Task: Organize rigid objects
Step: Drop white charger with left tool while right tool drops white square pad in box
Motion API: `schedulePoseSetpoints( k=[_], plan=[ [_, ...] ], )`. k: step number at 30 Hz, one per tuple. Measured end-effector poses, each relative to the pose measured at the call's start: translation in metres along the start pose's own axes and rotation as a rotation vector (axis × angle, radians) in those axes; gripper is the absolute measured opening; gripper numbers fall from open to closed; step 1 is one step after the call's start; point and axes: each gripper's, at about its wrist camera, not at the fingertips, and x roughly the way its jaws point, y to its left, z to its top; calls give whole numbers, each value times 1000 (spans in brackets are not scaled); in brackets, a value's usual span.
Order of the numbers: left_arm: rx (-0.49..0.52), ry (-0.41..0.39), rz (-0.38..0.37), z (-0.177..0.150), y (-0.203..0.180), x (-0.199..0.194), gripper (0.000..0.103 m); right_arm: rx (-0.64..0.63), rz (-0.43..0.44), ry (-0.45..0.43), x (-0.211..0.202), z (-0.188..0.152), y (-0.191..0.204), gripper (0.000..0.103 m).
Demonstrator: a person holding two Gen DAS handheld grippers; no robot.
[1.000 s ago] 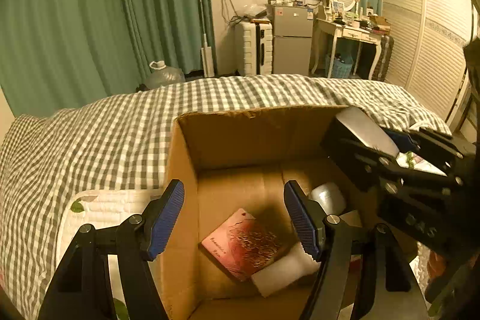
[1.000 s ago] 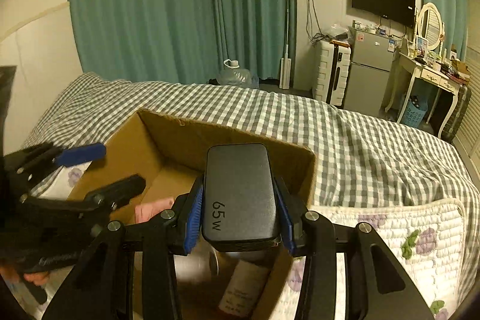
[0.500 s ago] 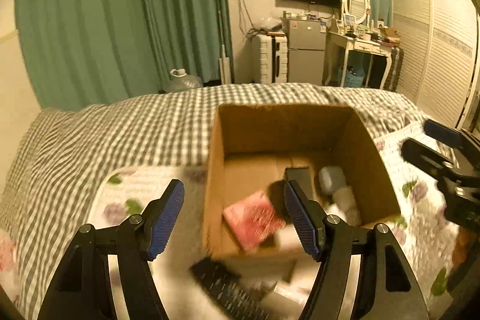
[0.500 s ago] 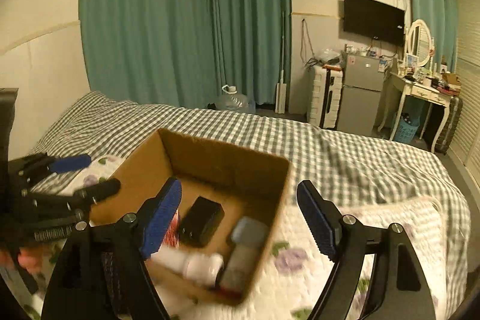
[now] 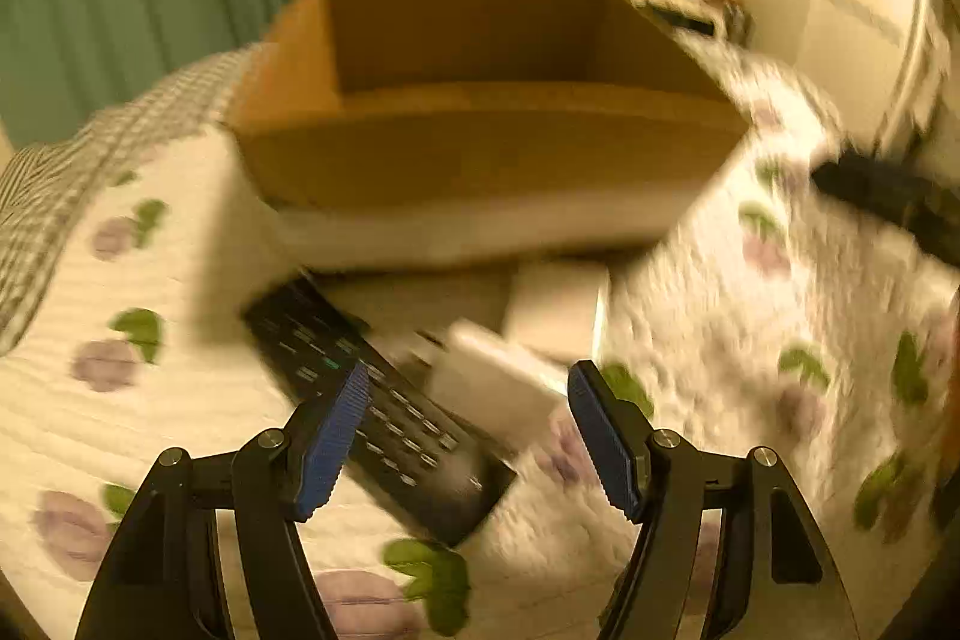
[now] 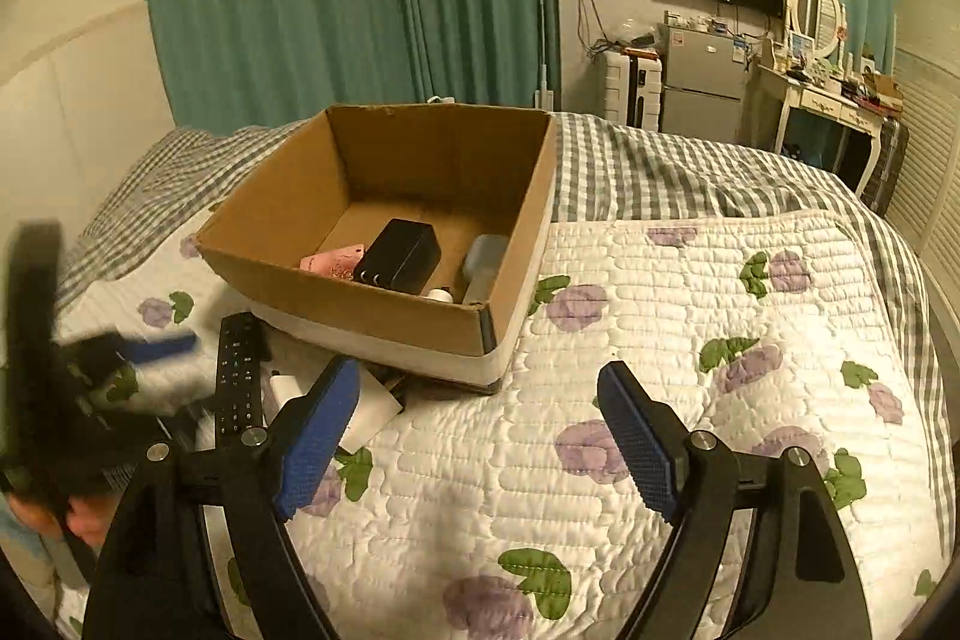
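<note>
Cardboard box [image 6: 384, 220]: stands on the quilt [image 6: 690, 340], open top up — a judged collection point for the loose items. Inside it show a black charger [image 6: 397, 256], a pink card [image 6: 333, 263], a grey container [image 6: 483, 259] and a small white cap; other contents are hidden by the near wall.

Remote control [image 5: 372, 400]: lies flat on the quilt just in front of the box, long axis diagonal to the left gripper's fingers. Judged to be the next item to pick up.

White items [image 5: 528, 340]: beside the remote and partly under the box's front edge; motion blur prevents identification.

Left gripper [image 5: 468, 430]: jaws spread wide, nothing between them. One pad sits over the remote's near half; contact cannot be confirmed. The span looks ample for the remote's width, but a grip across the body would call for squaring the fingers to it.

Right gripper [image 6: 480, 430]: jaws spread wide, holding nothing, poised above bare quilt beside the box — clear of the left gripper's work area.
</note>
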Motion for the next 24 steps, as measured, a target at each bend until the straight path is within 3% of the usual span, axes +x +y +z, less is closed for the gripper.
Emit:
schedulePoseSetpoints(
  k=[3, 9, 11, 17, 24],
  plan=[
    [53, 36, 4, -4, -13, 16, 72, -5, -1, 12, 6, -1, 1, 82],
    [91, 37, 27, -2, -24, 32, 69, 22, 4, 60, 19, -3, -3, 82],
    [107, 34, 48, -3, -26, 34, 59, 25, 9, 69, 21, -4, -3, 82],
    [31, -6, 15, -7, -16, 10, 58, 23, 10, 67, 21, -5, -3, 82],
    [-72, -150, 9, 4, 12, -43, 58, -22, 17, 52, 20, -8, 13, 82]
  ],
)
